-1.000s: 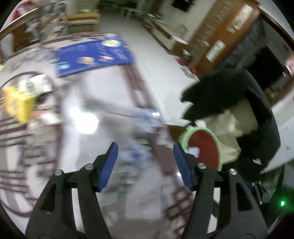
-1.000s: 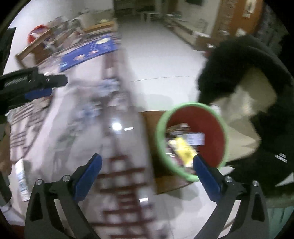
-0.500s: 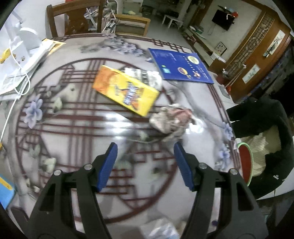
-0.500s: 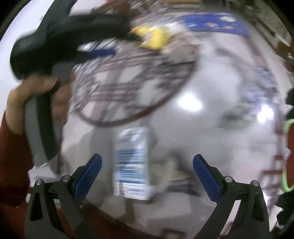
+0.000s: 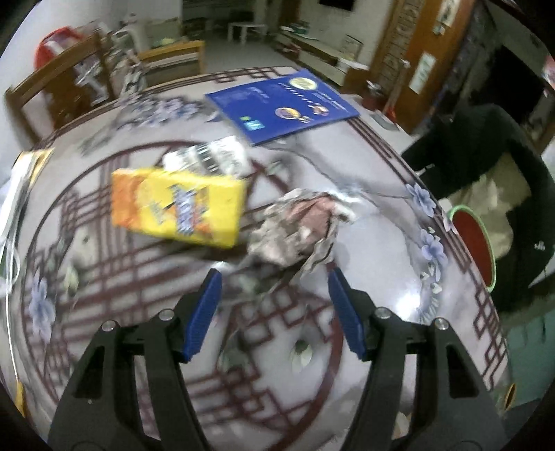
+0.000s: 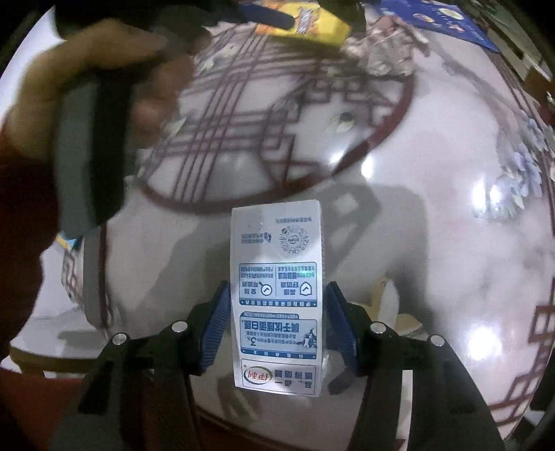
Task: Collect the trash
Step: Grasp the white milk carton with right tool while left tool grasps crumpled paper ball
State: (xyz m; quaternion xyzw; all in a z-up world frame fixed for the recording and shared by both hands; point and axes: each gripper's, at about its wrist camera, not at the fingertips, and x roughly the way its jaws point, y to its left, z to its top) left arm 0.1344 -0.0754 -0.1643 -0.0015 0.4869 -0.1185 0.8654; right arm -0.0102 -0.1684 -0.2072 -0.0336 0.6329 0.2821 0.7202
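Observation:
My left gripper (image 5: 272, 277) is open, low over the round patterned table (image 5: 399, 249), just short of a crumpled paper wad (image 5: 298, 229). A yellow snack box (image 5: 178, 206) lies left of the wad, with a silver printed packet (image 5: 208, 158) behind it. The red bin with a green rim (image 5: 473, 246) stands off the table's right edge. My right gripper (image 6: 277, 295) has closed in around a white milk carton (image 6: 277, 295) lying near the table's front edge; its blue pads touch both sides. The wad (image 6: 385, 48) and yellow box (image 6: 305, 19) show at the top of the right wrist view.
A blue booklet (image 5: 281, 105) lies at the table's far side. Papers and a white cable (image 5: 14, 222) sit at the left edge. A chair with a black jacket (image 5: 485, 156) stands right of the table, wooden chairs (image 5: 62, 83) behind. The left hand and its gripper handle (image 6: 90, 114) fill the right view's upper left.
My left gripper has moved forward and down toward the paper wad. My right gripper has moved onto the milk carton and its jaws have narrowed from wide open to the carton's sides.

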